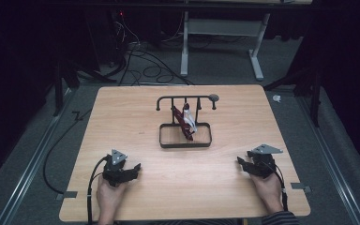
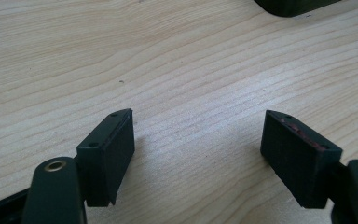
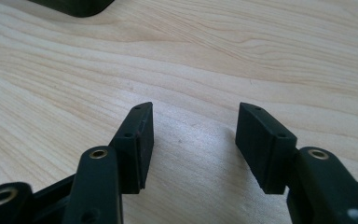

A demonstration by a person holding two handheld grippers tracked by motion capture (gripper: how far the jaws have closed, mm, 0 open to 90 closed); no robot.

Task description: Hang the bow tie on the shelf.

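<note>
On the table (image 1: 122, 197), both claws spread, well apart from the rack (image 1: 185, 136) between them.

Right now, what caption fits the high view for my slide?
Two open grippers, left gripper and right gripper, rest on a wooden table near a black rack holding a dark red packet.

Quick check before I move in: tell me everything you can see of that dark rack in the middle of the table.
The rack is dark metal: a rounded rectangular base tray with a hook rail on posts behind it. It stands upright at the middle of the wooden table. A red-and-white packet hangs from the rail into the tray. Both grippers are clear of it.
</note>
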